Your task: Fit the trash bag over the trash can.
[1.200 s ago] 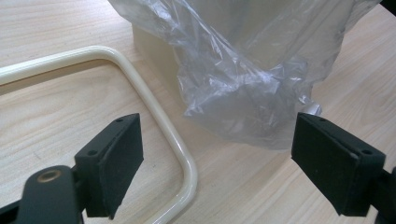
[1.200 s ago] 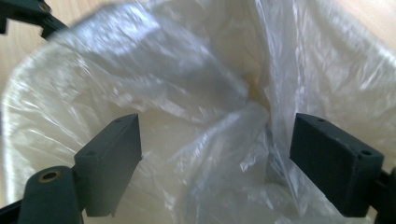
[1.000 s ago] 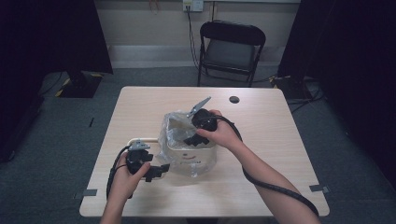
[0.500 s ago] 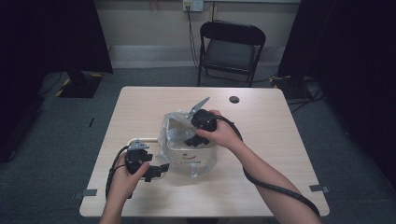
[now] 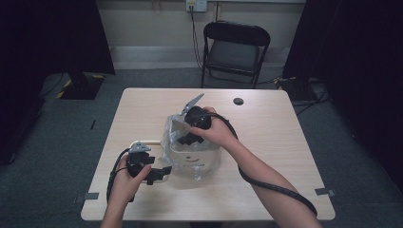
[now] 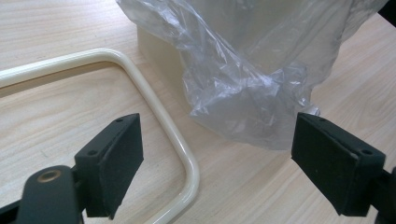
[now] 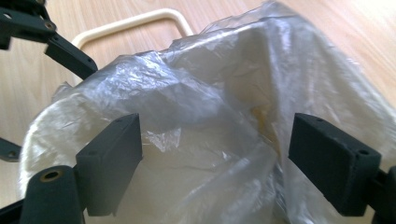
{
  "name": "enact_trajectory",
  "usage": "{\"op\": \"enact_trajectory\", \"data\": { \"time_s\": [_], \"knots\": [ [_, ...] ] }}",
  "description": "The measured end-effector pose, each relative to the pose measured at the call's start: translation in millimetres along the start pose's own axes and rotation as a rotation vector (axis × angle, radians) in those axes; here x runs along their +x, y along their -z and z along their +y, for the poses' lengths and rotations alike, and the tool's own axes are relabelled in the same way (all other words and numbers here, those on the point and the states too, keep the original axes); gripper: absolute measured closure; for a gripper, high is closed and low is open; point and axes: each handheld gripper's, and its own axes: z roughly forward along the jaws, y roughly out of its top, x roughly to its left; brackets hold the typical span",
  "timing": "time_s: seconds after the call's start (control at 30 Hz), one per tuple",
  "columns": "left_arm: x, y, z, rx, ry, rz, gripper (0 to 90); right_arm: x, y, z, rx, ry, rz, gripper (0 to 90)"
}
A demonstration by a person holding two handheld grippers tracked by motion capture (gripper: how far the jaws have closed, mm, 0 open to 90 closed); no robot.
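Our right tool (image 5: pixel 186 138), jaws wide and holding nothing, hovers over the mouth of the plastic bag (image 5: pixel 177 142) lining the cream bin (image 5: pixel 197 159) mid-surface. Our left tool (image 5: pixel 164 175), equally wide and empty, sits low by the bag's bunched corner (image 6: pixel 243 105). We judge the liner draped in but not yet tucked. The cream ring frame (image 6: pixel 180 140) lies beside the bin, close to the left jaws

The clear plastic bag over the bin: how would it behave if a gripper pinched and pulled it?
The plastic bag looks thin and crumpled, so probably floppy and light. Its glossy film may slip between the pads. It drapes loosely over the cream bin, so it would likely bunch up.
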Motion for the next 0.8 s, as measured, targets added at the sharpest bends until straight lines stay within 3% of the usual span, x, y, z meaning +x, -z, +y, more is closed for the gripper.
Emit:
{"op": "enact_trajectory", "data": {
  "time_s": [0.4, 0.53, 0.8],
  "knots": [
    [2.3, 3.2, 0.0, -0.01, 0.006, -0.003, 16.2, -3.8, -13.1, -0.8, 0.094, 0.014, -0.017, 16.4],
    [2.7, 3.0, -0.4, -0.009, 0.008, -0.001, 16.2, -4.7, -10.7, -2.9, 0.068, 0.002, -0.02, 16.8],
    [2.4, 2.2, -0.9, -0.003, 0.01, 0.003, 16.2, -8.3, 25.4, -9.6, 0.003, -0.008, -0.041, 16.6]
  ]
}}
